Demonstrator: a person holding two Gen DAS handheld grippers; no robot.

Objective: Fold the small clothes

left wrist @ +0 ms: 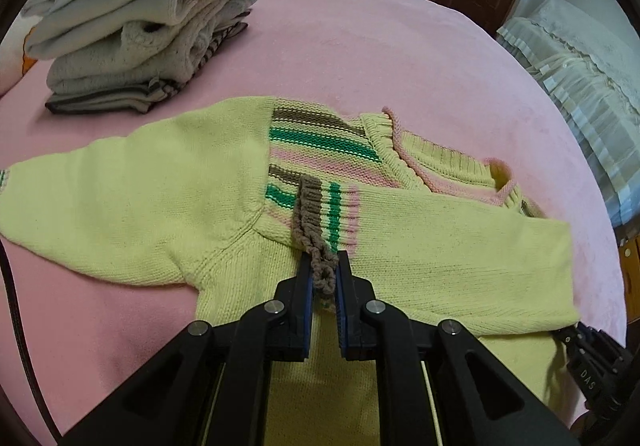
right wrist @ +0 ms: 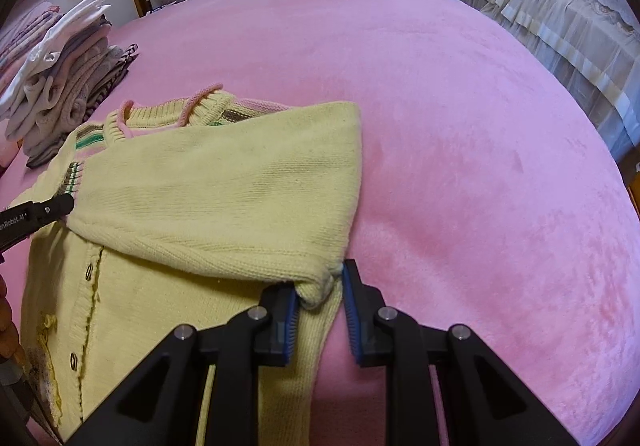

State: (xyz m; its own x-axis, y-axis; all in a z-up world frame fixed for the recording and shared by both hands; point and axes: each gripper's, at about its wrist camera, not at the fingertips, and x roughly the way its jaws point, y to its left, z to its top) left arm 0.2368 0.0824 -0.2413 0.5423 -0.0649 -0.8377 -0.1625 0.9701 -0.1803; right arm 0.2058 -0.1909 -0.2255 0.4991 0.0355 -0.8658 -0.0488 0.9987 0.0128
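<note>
1. A yellow cardigan (left wrist: 168, 201) is spread on a pink blanket (right wrist: 460, 125), with a stack of folded clothes (left wrist: 136, 33) near its far left corner.
2. One sleeve (right wrist: 224, 197) has been laid across the chest, its striped cuff (left wrist: 316, 242) reaching the middle of the garment.
3. That cuff is pinched in the left gripper (left wrist: 323, 286), whose jaws are drawn narrow around the brown ribbing.
4. The right gripper (right wrist: 320, 306) is set at the folded edge by the armpit; its jaws stand partly apart, with a bunch of knit touching the left one, so a firm hold cannot be confirmed.
5. The sleeve-folding step is judged to be in hand.
6. Next, the cuff would need to be released flat, and the other sleeve (left wrist: 80, 197), seen outstretched, brought over in the same way.
</note>
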